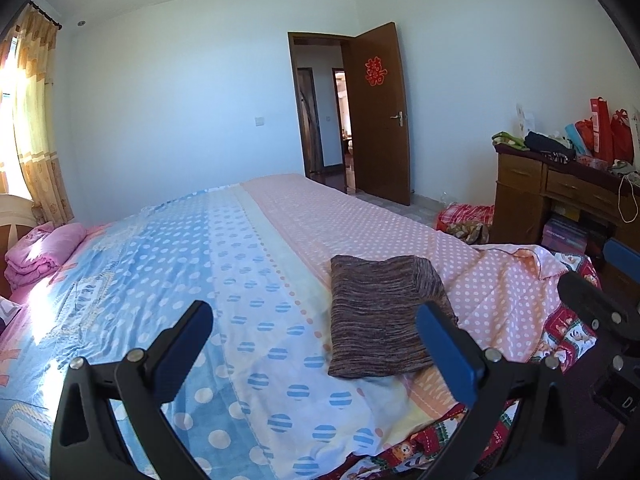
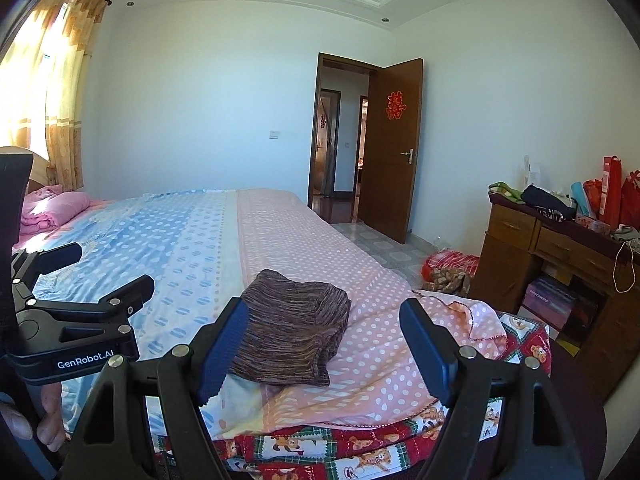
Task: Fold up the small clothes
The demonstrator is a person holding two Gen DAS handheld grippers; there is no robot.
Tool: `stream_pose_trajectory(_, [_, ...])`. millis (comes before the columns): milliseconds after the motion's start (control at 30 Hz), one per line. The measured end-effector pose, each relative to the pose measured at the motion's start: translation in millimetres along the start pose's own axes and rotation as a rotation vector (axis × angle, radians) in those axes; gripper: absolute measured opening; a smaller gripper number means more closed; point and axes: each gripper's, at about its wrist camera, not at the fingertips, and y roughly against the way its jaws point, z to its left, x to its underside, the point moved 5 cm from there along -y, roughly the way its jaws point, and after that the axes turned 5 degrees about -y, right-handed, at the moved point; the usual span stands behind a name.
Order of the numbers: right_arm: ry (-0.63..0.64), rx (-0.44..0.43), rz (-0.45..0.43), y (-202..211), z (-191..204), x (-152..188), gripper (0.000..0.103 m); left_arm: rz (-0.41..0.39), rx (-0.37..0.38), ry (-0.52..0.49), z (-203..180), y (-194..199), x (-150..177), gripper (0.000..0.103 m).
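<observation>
folded knit [image 2: 294, 334] lies on bed [image 1: 248, 280], dead ahead, nearer right gripper [image 2: 322, 344]; left gripper [image 1: 314, 344] alongside, both gaping, empty.

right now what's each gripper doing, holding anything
left gripper: open, holding nothing, above the bed.
right gripper: open, holding nothing; the folded brown garment lies on the bed ahead.

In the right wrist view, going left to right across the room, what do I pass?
Curtain → pink bedding → folded brown garment → open wooden door → red bundle on the floor → wooden dresser.
</observation>
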Motion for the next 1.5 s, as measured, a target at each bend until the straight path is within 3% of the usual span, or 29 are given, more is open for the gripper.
stream_pose_trajectory(1500, [-0.023, -0.002, 0.008, 0.1, -3.2, 5.4, 0.079, 0.001, 0.003, -0.017, -1.1, 0.7, 1.1, 0.103])
